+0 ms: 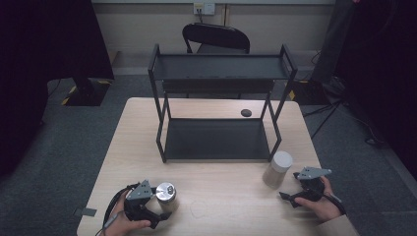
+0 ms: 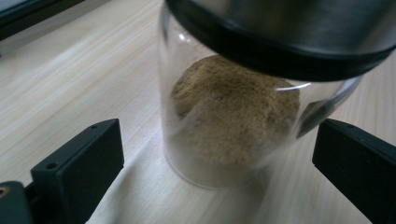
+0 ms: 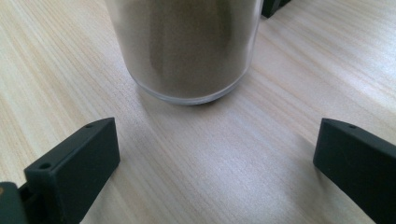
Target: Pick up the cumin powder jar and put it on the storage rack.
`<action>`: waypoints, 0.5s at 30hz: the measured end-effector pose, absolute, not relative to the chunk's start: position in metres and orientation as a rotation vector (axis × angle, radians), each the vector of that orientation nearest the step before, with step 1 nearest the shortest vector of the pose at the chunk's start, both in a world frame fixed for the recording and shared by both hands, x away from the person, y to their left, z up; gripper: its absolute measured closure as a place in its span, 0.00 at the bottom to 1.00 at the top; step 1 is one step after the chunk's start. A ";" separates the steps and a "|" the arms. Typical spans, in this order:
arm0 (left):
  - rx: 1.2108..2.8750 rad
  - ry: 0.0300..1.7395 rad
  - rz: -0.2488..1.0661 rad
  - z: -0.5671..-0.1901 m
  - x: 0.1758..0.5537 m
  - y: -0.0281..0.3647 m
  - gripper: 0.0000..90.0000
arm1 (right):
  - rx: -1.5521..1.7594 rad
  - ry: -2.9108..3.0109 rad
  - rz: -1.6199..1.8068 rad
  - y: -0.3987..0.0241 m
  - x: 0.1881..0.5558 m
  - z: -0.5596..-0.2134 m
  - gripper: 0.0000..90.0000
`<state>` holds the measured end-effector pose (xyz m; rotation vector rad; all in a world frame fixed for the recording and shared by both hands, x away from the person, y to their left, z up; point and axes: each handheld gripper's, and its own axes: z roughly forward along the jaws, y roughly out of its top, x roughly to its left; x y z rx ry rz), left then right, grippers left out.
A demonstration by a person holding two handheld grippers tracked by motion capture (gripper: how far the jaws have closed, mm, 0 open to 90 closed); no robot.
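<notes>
Grey carpet floor, dark curtains both sides, light wood counter (image 1: 211, 196) in the middle with a black two-tier shelf rack (image 1: 219, 105) at its far half and a black folding chair (image 1: 216, 38) behind it. Small dark round object (image 1: 246, 112) on the counter just behind the rack's lower shelf, toward its right end.

Left side: left gripper (image 1: 156, 209) at the near left edge of the counter, held in the person's left hand (image 1: 123, 223). Glass jar with a silver lid (image 1: 165, 195) stands upright right at its jaws. Left gripper view: jaws apart, jar (image 2: 233, 116) between and just ahead of them, neither jaw touching the glass. Brown powder inside fills the lower part; dark lid rim at top. Jar sits on the counter.

Right side: taller jar with a white lid (image 1: 277, 168) stands upright on the counter near the rack's front right leg, full of brownish powder. Right gripper (image 1: 287, 196) is just right of it, held in the person's right hand (image 1: 317, 201). Right gripper view: jaws wide apart, jar base (image 3: 187, 51) ahead of them, clear gap of bare wood between, not touching.
</notes>
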<state>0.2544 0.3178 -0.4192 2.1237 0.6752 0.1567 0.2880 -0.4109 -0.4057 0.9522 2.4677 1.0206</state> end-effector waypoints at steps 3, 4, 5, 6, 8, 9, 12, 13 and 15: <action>2.134 0.664 0.158 -0.419 0.255 0.314 0.01 | 0.952 2.468 1.021 -0.411 0.288 -0.406 0.00; 2.137 0.661 0.159 -0.419 0.255 0.313 0.01 | 0.952 2.468 1.021 -0.411 0.288 -0.406 0.00; 2.141 0.661 0.160 -0.418 0.255 0.312 0.01 | 0.952 2.468 1.021 -0.411 0.288 -0.406 0.00; 2.145 0.660 0.162 -0.418 0.256 0.310 0.01 | 0.952 2.468 1.021 -0.411 0.288 -0.406 0.00; 2.154 0.666 0.169 -0.417 0.255 0.306 0.01 | 0.952 2.468 1.021 -0.411 0.288 -0.406 0.00; 2.151 0.664 0.165 -0.418 0.256 0.306 0.01 | 0.952 2.468 1.021 -0.411 0.288 -0.406 0.00; 2.152 0.669 0.172 -0.417 0.256 0.303 0.01 | 0.952 2.468 1.021 -0.411 0.288 -0.406 0.00; 2.154 0.670 0.175 -0.417 0.256 0.301 0.01 | 0.952 2.468 1.021 -0.411 0.288 -0.406 0.00; 2.155 0.670 0.173 -0.417 0.257 0.300 0.02 | 0.953 2.468 1.021 -0.411 0.288 -0.406 0.00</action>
